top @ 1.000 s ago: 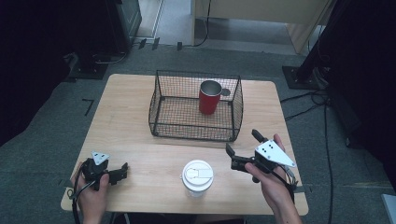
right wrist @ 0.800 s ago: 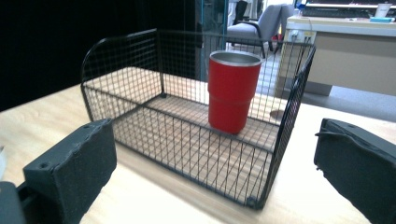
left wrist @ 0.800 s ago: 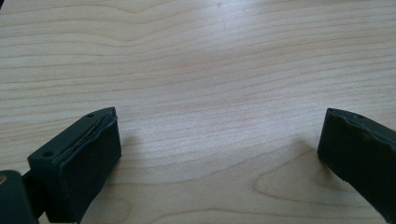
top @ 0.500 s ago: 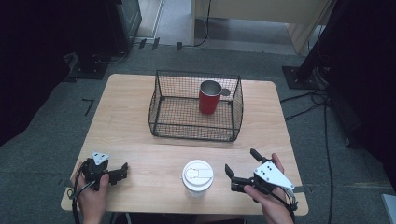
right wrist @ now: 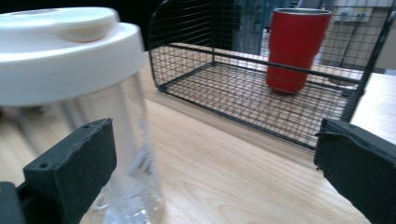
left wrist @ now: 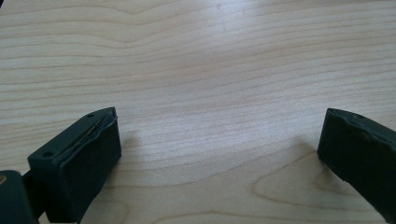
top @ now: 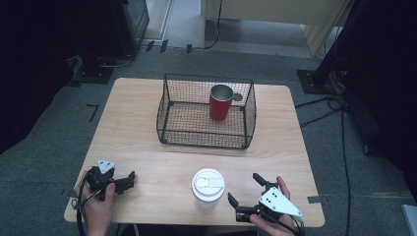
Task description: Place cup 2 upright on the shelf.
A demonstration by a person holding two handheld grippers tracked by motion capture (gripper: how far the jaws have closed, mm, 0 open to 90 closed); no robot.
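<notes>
- right gripper (top: 244,192) sits at the near edge of the table (top: 128,123), jaws spread wide and holding nothing; our read is that we've lined it up on the cup for a side grab.
- clear cup (top: 207,189) with a white lid stands upright just left of that gripper, near the front edge. in the right gripper view the cup (right wrist: 84,107) lies just beyond the left jaw, off to the left and not yet between the two, so we'd need to shift toward it before closing.
- left gripper (top: 129,180) rests low at the front left corner, jaws also well apart and empty; its own view has bare wood between them. we take it as parked out of the way.
- wire basket (top: 206,140) sits mid-table, open at the top, with a red tumbler (top: 221,102) upright in its far right part. we judge the cup is probably headed there too.
- no brand, label or writing that we can read on cup, lid, tumbler or basket; the lid has a raised sip tab, nothing printed.
</notes>
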